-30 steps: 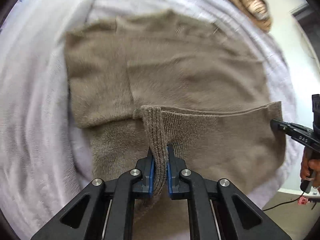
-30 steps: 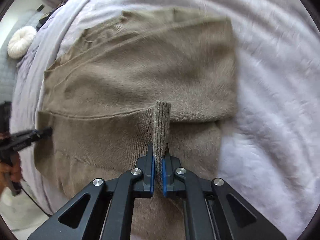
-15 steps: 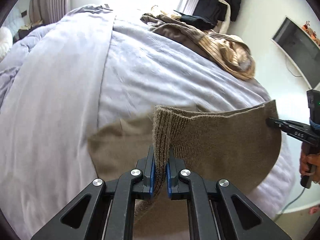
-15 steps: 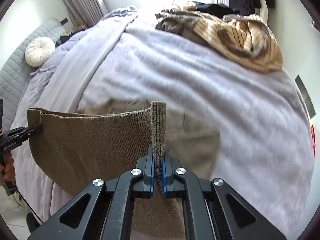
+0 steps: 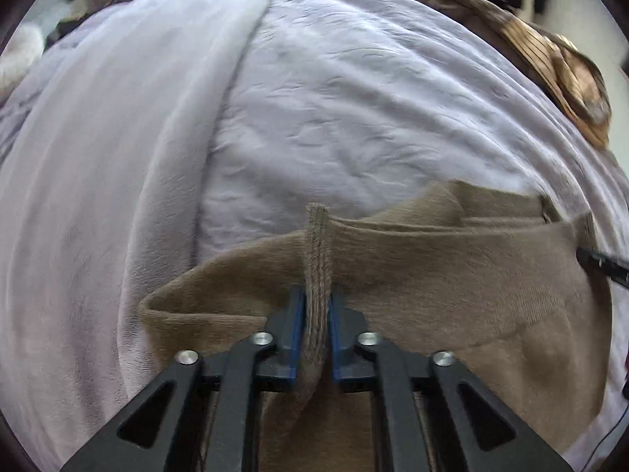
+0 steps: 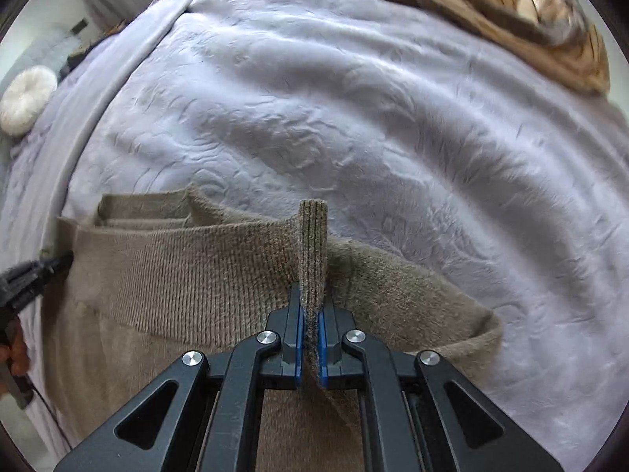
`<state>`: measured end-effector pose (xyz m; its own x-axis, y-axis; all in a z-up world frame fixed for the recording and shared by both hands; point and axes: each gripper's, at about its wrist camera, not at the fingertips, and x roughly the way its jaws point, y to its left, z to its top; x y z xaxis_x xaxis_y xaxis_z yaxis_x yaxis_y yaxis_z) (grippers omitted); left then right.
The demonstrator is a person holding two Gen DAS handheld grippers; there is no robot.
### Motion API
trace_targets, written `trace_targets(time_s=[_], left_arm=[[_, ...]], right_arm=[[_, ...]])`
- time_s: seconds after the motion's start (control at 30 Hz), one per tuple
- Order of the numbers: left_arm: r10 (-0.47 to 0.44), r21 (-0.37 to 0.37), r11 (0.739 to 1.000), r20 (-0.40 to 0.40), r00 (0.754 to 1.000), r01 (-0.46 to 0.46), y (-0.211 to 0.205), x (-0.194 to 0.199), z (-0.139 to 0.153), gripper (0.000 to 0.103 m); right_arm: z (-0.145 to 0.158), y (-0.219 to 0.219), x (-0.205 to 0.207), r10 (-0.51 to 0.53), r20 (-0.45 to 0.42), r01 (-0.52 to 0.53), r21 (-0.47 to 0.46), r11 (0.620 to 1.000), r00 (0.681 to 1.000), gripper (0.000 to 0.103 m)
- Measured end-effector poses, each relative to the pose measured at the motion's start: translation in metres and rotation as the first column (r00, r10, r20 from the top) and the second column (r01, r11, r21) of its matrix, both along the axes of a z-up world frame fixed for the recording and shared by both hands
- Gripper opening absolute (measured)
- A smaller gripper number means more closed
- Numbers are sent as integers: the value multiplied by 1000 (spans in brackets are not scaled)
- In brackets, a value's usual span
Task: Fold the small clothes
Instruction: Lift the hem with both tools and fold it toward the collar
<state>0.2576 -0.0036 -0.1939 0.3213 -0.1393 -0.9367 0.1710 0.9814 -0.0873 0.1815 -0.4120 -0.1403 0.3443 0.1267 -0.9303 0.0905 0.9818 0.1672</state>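
A brown knit sweater (image 5: 452,275) lies folded over on a lavender bedspread (image 5: 334,98). My left gripper (image 5: 316,303) is shut on the ribbed hem at the sweater's left corner. My right gripper (image 6: 311,306) is shut on the ribbed hem at the right corner of the sweater (image 6: 177,275). The hem stretches between the two grippers, brought forward over the sweater's far part, whose collar edge peeks out beyond it. The right gripper's tip shows in the left wrist view (image 5: 601,265); the left gripper's tip shows in the right wrist view (image 6: 35,275).
A heap of striped tan and dark clothes (image 6: 491,11) lies at the far right of the bed. A round white cushion (image 6: 25,100) sits far left. The bedspread (image 6: 354,118) stretches beyond the sweater, with a fold ridge (image 5: 236,78) on the left.
Both grippers lifted the hem up, carried it forward over the sweater and lowered it toward the far edge. The sweater's body is now doubled over under the hem.
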Motion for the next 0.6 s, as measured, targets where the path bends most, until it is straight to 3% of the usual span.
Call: trace_targets(time_s=[0.03,0.07,0.17,0.23,0.37,0.4,0.47,0.53,0.6], left_arm=[[29,38,999,22,999,-30,6,0,4,57],[46,64,997,47,998,-49,11,-1,7,59],[66,77,995,58,996,-70,29,-6,24,59],[61,40,997,62,996,-64,36,-14,38,59],[-11,-191,982,5,1000,11,27,-34,46,59],[-22,-215,976,-9,1000,20,21,-38,43,59],[-38,-216,976,-45,998,27,5,-46,22,59],[-20,-158,987,-107,994,3,-1,-50,-6,59],[-21,-157,988,-80,997,8,2,-58,-12,59]], right_arm=[[0,-4,0,-21,0,21,25,999,1000,6],[2,-7,-1,-37,-1,37,37,999,999,6],[13,-19,-8,-128,2,128,-1,992,992,10],[26,-33,-16,-198,19,199,-11,980,980,10],[45,-38,-45,-198,66,186,156,970,978,10],[42,-33,-49,-176,61,163,174,971,983,10],[25,-17,-57,-130,28,123,177,977,991,10],[1,-13,-60,-136,-16,137,164,977,991,7],[-11,-15,-67,-165,4,162,173,971,986,5]])
